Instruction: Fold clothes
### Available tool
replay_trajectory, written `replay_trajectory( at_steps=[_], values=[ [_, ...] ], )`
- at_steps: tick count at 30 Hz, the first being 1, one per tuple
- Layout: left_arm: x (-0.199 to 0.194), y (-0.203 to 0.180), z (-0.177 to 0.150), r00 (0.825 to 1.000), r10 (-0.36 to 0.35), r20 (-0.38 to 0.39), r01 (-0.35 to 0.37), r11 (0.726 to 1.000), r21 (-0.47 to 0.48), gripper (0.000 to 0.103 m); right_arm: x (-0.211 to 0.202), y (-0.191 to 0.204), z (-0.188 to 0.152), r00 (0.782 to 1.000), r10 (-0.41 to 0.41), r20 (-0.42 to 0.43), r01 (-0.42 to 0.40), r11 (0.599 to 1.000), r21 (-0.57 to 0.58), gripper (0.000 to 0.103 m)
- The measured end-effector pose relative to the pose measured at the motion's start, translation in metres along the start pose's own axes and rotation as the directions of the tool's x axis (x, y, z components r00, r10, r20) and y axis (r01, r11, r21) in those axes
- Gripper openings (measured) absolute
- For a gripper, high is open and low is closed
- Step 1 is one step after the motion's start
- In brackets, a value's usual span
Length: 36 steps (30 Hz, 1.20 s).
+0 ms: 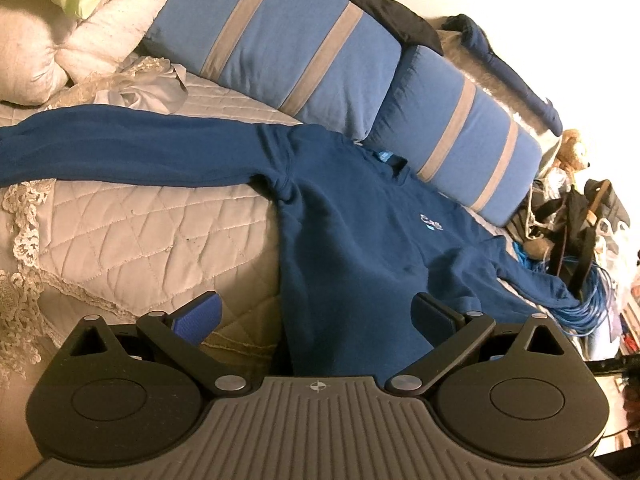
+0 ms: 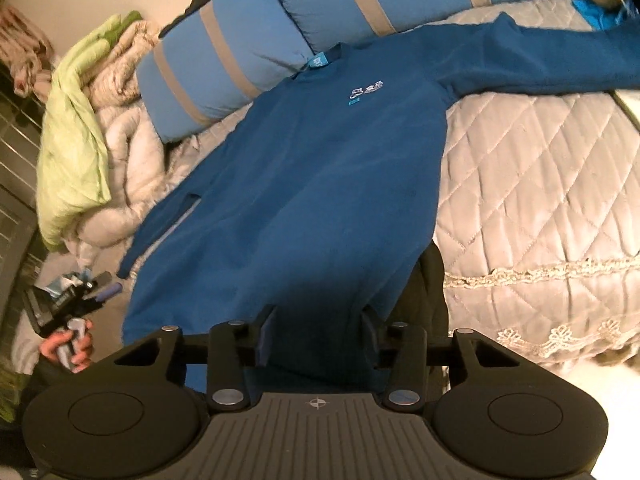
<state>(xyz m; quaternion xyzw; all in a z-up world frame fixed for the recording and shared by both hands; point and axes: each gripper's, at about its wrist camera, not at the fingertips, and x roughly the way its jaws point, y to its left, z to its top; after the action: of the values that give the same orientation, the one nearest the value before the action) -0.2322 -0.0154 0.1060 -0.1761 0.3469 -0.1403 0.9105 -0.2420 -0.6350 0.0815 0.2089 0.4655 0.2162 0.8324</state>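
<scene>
Lying face-up on the quilted bedspread [image 2: 540,184], the one blue sweatshirt [image 2: 320,184] stretches away ahead of both your tools, its hem nearest you and its two sleeves flung out to either side below the two striped pillows [image 1: 280,40]. Your right gripper [image 2: 318,334] is narrowed onto a bunch of hem fabric between its pads, while your left gripper [image 1: 316,316] stands wide and empty over the hem's other corner. Judging by its soft, limp drape, it should sag and slide, so grip seams or hem corners.
</scene>
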Motion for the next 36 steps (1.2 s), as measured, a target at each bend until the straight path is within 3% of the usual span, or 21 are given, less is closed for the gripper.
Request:
replay_trajectory(
  at_steps=[2,4,5,8,12,21,28,30,31,32,34,36],
  values=[
    [0.0,0.0,0.0,1.0,-0.001,0.0,0.001,1.0,0.001,0.103,0.001,0.007,0.0,0.999,-0.039,-0.002,0.039,0.999,-0.036,0.047],
    [0.0,-0.001,-0.001,1.0,-0.004,-0.001,0.004,1.0,0.002,0.103,-0.001,0.009,-0.001,0.997,-0.078,0.0,0.078,0.996,-0.05,0.031],
    [0.0,-0.001,-0.001,1.0,-0.007,-0.001,0.007,1.0,0.002,0.103,-0.003,0.007,-0.001,0.996,-0.094,0.005,0.094,0.994,-0.049,0.018],
    [-0.002,0.0,-0.004,1.0,-0.016,-0.003,0.016,1.0,-0.004,0.103,-0.012,-0.009,0.0,0.998,-0.053,0.024,0.052,0.998,0.017,0.009],
    [-0.004,0.002,-0.007,1.0,-0.027,-0.005,0.027,0.999,-0.018,0.103,-0.021,-0.03,0.001,0.999,-0.029,0.039,0.022,0.988,0.154,0.007],
    [-0.01,0.003,-0.013,0.998,-0.038,-0.04,0.035,0.997,-0.066,0.103,-0.057,-0.081,0.002,0.983,-0.115,0.144,0.063,0.945,0.322,0.007],
    [0.0,0.013,-0.025,0.978,-0.171,-0.124,0.146,0.971,-0.19,0.101,-0.037,-0.1,-0.003,0.985,-0.127,0.116,0.083,0.943,0.323,0.007],
    [0.008,0.021,-0.031,0.961,-0.216,-0.171,0.165,0.949,-0.27,0.088,-0.035,-0.103,-0.005,0.987,-0.118,0.11,0.076,0.942,0.327,0.007],
    [0.01,0.023,-0.034,0.954,-0.237,-0.184,0.176,0.938,-0.298,0.075,-0.034,-0.103,-0.005,0.987,-0.115,0.11,0.073,0.942,0.327,0.007],
    [0.011,0.024,-0.038,0.949,-0.251,-0.19,0.181,0.929,-0.322,0.053,-0.035,-0.103,-0.006,0.988,-0.113,0.11,0.071,0.943,0.326,0.007],
    [0.01,0.021,-0.042,0.948,-0.235,-0.213,0.159,0.933,-0.323,0.036,-0.038,-0.1,-0.006,0.987,-0.108,0.118,0.066,0.945,0.319,0.007],
    [0.006,0.016,-0.043,0.954,-0.217,-0.206,0.149,0.942,-0.302,0.024,-0.043,-0.096,-0.006,0.986,-0.105,0.13,0.06,0.949,0.311,0.007]
  ],
)
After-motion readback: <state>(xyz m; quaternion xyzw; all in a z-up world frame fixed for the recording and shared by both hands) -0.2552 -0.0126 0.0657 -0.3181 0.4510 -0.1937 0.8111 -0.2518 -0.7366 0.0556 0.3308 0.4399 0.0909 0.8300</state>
